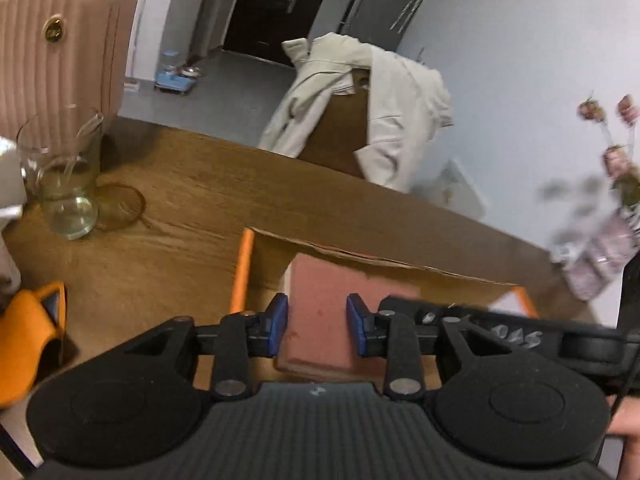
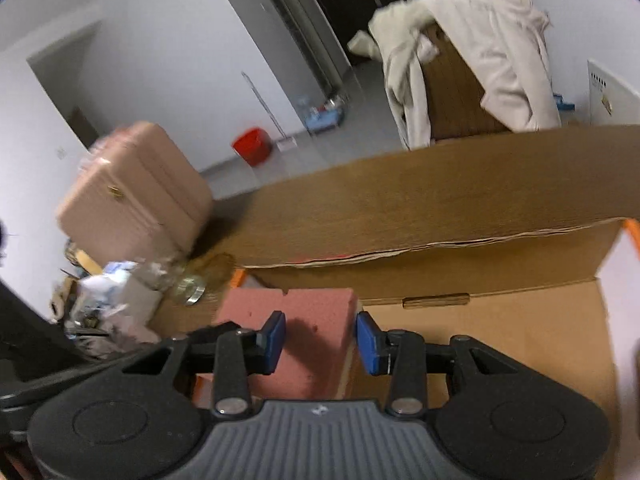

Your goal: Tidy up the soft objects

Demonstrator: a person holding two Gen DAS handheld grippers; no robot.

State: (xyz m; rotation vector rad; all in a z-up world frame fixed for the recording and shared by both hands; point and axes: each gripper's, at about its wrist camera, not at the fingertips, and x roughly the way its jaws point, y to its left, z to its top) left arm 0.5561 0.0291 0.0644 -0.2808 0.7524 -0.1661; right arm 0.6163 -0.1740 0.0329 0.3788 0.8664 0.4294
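In the left wrist view, the left claw (image 1: 317, 325) hangs over an open cardboard box (image 1: 400, 266) on the brown worktop (image 1: 180, 184). A pink foam block (image 1: 320, 308) lies in the box, right under the claw. The blue fingers stand a little apart. The picture does not show if they press the block or only hover above it, so a grip cannot be told. The other claw's black body pokes in from the right, low over the same box. A glass jug (image 1: 64, 176) with a little water stands well to the left, and a vase of flowers (image 1: 600, 248) sits near the right edge of the worktop. Both are away from the box, so there is room to lift straight up.

In the right wrist view, the right claw (image 2: 320, 340) sits over the same pink foam block (image 2: 296, 320), at the block's right end. Its fingers are also part way apart, and a grip cannot be told here either. The box floor to the right of the block is bare, so there is space for more soft things. The torn back flap of the box (image 2: 440, 246) stands up behind the block, and could catch a claw.

It looks like one soft block is in the box already. A messy pile (image 2: 112, 300) waits on the left, maybe with more to sort.
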